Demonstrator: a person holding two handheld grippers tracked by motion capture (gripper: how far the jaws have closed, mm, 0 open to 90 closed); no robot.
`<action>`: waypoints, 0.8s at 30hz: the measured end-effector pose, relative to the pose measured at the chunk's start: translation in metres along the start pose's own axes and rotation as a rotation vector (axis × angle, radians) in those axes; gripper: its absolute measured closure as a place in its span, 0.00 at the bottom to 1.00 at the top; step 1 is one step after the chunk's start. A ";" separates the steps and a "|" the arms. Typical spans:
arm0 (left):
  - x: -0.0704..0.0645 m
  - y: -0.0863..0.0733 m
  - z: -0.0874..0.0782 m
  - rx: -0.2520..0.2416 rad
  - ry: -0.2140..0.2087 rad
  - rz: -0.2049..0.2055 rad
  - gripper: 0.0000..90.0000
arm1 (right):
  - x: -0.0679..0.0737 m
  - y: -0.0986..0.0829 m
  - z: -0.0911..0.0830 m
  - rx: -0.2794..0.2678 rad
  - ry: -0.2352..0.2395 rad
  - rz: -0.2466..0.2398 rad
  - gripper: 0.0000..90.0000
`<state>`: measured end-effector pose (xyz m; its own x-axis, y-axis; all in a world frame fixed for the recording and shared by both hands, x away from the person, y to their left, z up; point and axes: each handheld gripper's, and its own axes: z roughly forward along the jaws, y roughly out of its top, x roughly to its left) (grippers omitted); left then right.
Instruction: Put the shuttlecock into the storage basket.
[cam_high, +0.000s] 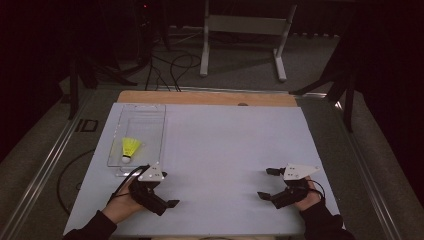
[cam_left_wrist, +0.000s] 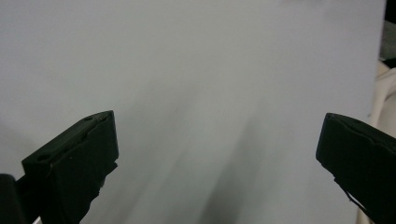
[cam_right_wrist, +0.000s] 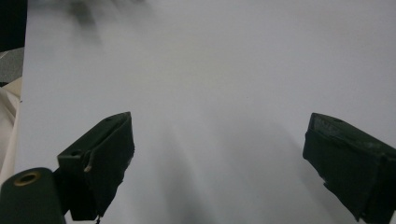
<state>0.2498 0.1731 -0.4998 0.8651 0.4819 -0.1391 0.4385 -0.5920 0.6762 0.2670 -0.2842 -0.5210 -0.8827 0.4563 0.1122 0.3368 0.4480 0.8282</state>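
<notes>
Left tongs (cam_high: 156, 189) and right tongs (cam_high: 265, 183) gaping wide, holding nothing, low over bench (cam_high: 230, 150); yellow shuttlecock (cam_high: 129, 148) inside clear tray (cam_high: 150, 112).

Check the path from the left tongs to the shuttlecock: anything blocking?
Nothing solid lies between them. The yellow shuttlecock lies inside a clear tray, just beyond the left tongs. The tray's low near wall is the one thing to clear, so come in from above. Both tongs, left and right, are open and empty.

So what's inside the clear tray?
One yellow shuttlecock lies in the clear tray, near its front end, cork toward the person. The rest of the tray looks bare; nothing covers it.
</notes>
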 end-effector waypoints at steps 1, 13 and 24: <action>0.001 -0.003 -0.001 0.009 0.010 0.001 0.00 | 0.000 0.000 0.000 -0.002 0.000 -0.001 0.10; 0.013 -0.037 -0.018 -0.024 0.029 -0.079 0.00 | -0.001 0.000 0.001 0.009 0.005 0.004 0.10; 0.018 -0.053 -0.020 -0.078 0.035 -0.117 0.00 | -0.001 -0.001 0.002 0.018 0.002 -0.009 0.10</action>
<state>0.2378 0.2260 -0.5236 0.7996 0.5678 -0.1957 0.5142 -0.4790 0.7114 0.2680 -0.2829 -0.5231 -0.8866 0.4504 0.1055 0.3344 0.4664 0.8189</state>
